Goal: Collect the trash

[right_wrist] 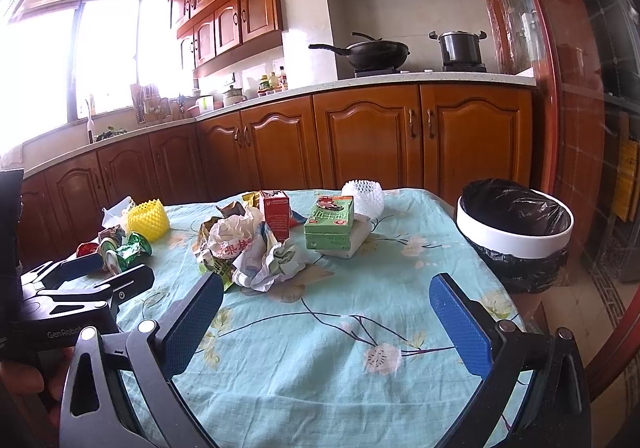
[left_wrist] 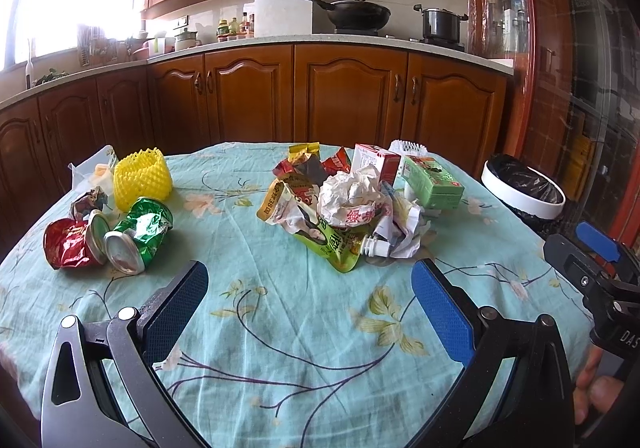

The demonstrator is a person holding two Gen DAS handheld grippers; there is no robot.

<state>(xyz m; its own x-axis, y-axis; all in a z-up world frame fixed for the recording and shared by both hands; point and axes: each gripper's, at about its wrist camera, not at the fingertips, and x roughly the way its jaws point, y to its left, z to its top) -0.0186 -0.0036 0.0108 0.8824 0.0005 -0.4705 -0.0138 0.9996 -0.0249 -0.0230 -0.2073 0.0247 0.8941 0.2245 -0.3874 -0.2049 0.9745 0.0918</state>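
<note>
None of the trash [left_wrist: 352, 207] is picked up yet; it all sits on the table [left_wrist: 280, 328], left of the bin [right_wrist: 516, 221]. We hold our left gripper [left_wrist: 310, 304] and right gripper [right_wrist: 326, 312] wide open, with nothing in them.

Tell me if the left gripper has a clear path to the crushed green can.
Probably yes. The left gripper is open and empty over bare floral tablecloth, and the crushed green can lies ahead to its left with nothing between them. The crushed red can touches its far side, so a grasp may nudge it.
</note>
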